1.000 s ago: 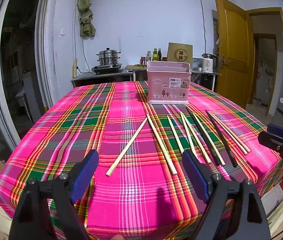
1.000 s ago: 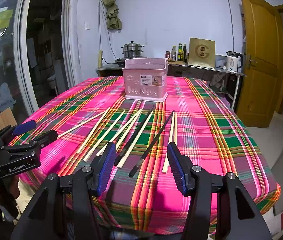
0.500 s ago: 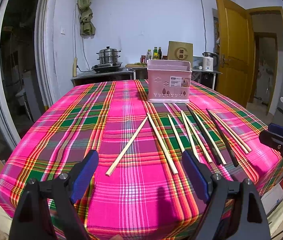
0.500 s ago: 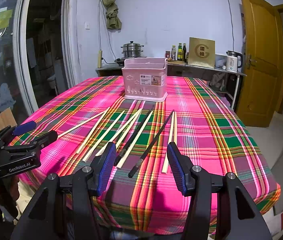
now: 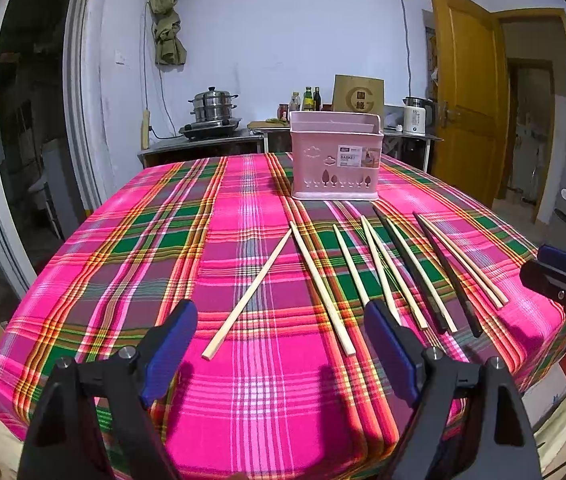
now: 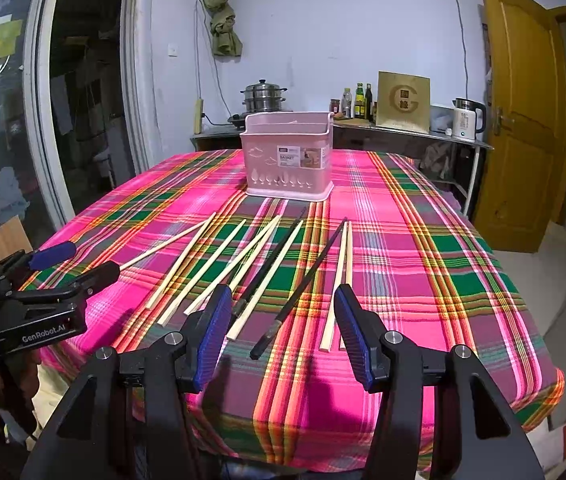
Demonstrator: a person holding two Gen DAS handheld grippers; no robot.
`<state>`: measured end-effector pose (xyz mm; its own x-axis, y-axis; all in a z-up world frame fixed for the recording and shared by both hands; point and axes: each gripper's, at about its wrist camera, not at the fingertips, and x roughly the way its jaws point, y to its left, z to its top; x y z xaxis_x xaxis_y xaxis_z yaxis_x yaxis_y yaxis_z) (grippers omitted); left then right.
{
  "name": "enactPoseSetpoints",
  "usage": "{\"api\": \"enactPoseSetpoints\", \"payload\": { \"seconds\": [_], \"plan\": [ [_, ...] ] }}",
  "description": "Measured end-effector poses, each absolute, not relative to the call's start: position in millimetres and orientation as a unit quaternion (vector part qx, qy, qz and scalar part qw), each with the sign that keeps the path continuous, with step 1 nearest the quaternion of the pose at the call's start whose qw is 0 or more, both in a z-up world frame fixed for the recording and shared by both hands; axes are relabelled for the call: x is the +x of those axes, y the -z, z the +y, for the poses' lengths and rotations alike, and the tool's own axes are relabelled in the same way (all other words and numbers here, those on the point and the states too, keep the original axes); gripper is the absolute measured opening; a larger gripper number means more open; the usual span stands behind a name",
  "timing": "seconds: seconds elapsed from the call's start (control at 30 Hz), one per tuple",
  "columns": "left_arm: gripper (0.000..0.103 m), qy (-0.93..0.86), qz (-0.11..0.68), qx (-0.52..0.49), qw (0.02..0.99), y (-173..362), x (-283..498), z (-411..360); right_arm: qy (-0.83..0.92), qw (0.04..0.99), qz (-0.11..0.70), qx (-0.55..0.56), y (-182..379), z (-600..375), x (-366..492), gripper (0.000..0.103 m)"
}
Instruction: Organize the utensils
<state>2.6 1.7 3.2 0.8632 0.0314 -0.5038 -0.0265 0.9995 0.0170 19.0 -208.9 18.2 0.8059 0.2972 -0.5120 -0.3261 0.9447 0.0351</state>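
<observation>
Our left tongs hang spread wide over the near edge of the table, gripping nothing, with the butt of one pale chopstick lying between the two blue pads and a second pale stick ending just inside the right pad. Our right tongs are spread too and equally empty; between their pads lie the near ends of a black chopstick and a pale one, while a pale pair ends just beside the right pad. The risks, as we judge them, come from the crowding — the sticks fan out close together, some crossing or touching, so closing on one may catch a neighbour, drag it askew, or roll it toward the table's edge near us. Thin round sticks lying flat on cloth also give the pads little to bite, so a shallow pinch could slip or snag the cloth. With both tongs working side by side, they could also knock each other. The pink basket stands upright at the far middle of the table, well apart from the tongs and just beyond the far tips of the sticks; a partition shows inside its rim, and we see nothing sticking up out of it, though its floor is hidden from us. A long carry to it gives a loosely held stick time to tilt and miss the opening.
</observation>
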Motion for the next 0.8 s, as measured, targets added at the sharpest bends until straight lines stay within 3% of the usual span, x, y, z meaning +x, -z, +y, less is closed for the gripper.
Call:
{"api": "enactPoseSetpoints", "payload": {
  "seconds": [0.37,0.5,0.67,0.8],
  "plan": [
    [0.087,0.001,0.304,-0.002,0.953,-1.8,57.1,1.4,-0.141,0.947,0.288,-0.024,-11.6,-219.2,59.7,0.054],
    [0.077,0.017,0.329,-0.008,0.944,2.2,82.4,1.5,-0.136,0.943,0.304,-0.018,-10.0,-224.8,84.5,0.054],
    [0.06,0.04,0.363,-0.018,0.931,7.7,114.9,0.4,-0.129,0.934,0.332,-0.015,-5.9,-232.2,119.6,0.032],
    [0.052,0.046,0.382,-0.023,0.923,11.8,130.4,-1.2,-0.122,0.923,0.366,-0.017,1.5,-238.1,149.3,0.024]
  ]
}}
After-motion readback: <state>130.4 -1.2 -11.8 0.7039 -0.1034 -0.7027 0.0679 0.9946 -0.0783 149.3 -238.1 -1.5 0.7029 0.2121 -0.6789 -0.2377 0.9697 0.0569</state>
